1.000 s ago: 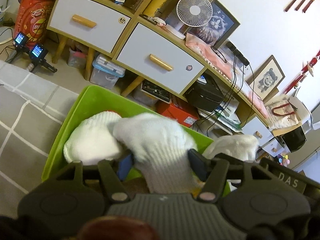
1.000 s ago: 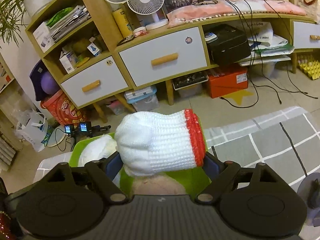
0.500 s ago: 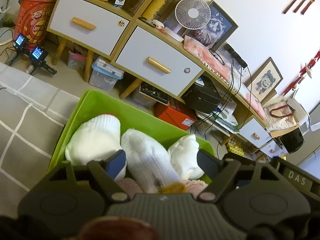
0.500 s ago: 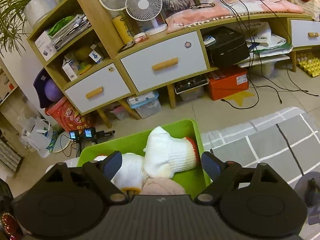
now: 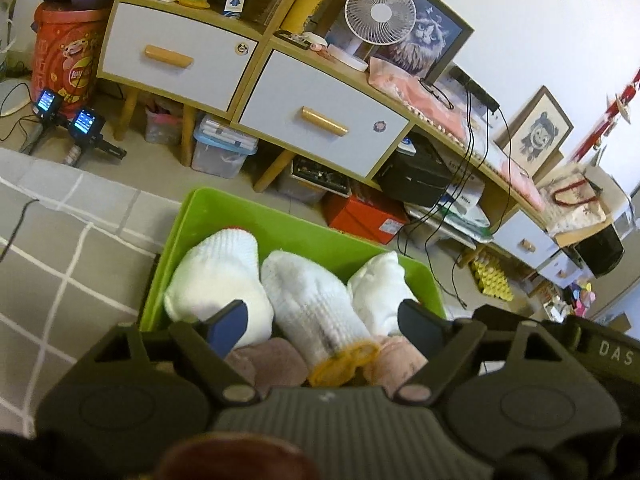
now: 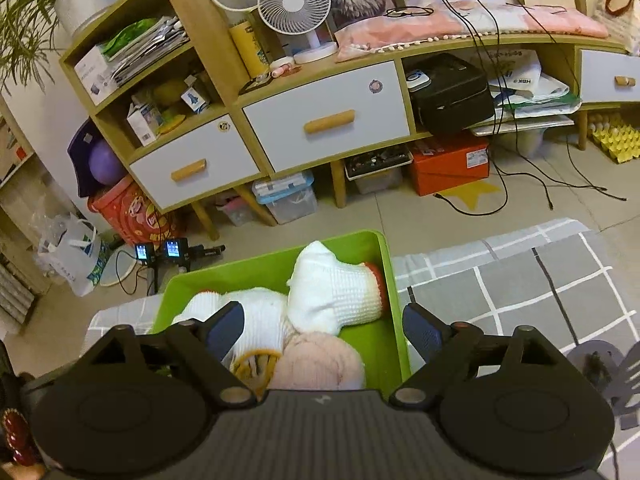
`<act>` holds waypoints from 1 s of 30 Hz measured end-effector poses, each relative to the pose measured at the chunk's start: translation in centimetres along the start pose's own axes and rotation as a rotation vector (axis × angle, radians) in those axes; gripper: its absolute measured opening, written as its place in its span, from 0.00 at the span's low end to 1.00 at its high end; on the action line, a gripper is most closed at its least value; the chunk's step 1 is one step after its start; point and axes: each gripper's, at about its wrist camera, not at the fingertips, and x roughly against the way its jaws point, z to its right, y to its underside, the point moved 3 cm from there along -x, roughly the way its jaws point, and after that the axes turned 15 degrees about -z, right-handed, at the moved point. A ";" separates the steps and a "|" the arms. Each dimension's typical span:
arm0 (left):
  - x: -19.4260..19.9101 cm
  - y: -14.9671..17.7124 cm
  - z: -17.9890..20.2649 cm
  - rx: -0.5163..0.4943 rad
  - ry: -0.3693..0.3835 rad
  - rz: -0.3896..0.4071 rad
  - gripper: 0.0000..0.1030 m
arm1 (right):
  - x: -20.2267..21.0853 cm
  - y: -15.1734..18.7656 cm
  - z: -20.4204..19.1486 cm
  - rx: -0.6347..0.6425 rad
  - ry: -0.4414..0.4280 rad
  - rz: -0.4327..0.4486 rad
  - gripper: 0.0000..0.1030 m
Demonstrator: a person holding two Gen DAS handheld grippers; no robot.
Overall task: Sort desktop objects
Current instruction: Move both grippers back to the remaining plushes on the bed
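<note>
1. The white gloves lie in the green bin (image 5: 208, 216), which sits on the grey checked cloth (image 5: 60, 264).
2. My left view shows three gloves side by side: a red-cuffed glove (image 5: 216, 276) at left, a yellow-cuffed glove (image 5: 316, 312) in the middle, and a third glove (image 5: 380, 288) at right.
3. My right view shows one red-cuffed glove (image 6: 336, 292) lying across the bin, cuff against the right wall, plus pink cloth (image 6: 316, 360) below it.
4. The yellow-cuffed glove runs lengthwise toward me, cuff nearest.
5. My left tool (image 5: 324, 320) has just been opening; its jaws stand apart above the gloves, gripping nothing.
6. My right tool (image 6: 324, 324) is spread wide and empty.
</note>
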 end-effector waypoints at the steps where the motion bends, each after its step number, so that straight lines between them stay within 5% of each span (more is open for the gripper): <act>1: 0.3 0.0 0.0 -0.003 -0.003 -0.005 0.84 | 0.3 0.1 -0.1 0.003 0.004 -0.003 0.85; 11: 4.0 0.7 0.5 -0.068 -0.089 -0.040 0.90 | 2.4 2.1 -0.6 0.040 0.025 -0.072 0.85; 16: 5.6 1.7 0.7 -0.112 -0.160 -0.053 0.94 | 2.4 4.2 0.2 0.010 -0.031 -0.160 0.85; 25: 7.2 3.9 -0.2 -0.072 -0.160 -0.171 0.99 | 2.5 7.5 2.0 -0.006 0.061 -0.254 0.85; 30: 7.8 5.6 -0.3 -0.091 -0.134 -0.248 0.99 | 2.8 8.7 1.7 0.011 0.043 -0.280 0.85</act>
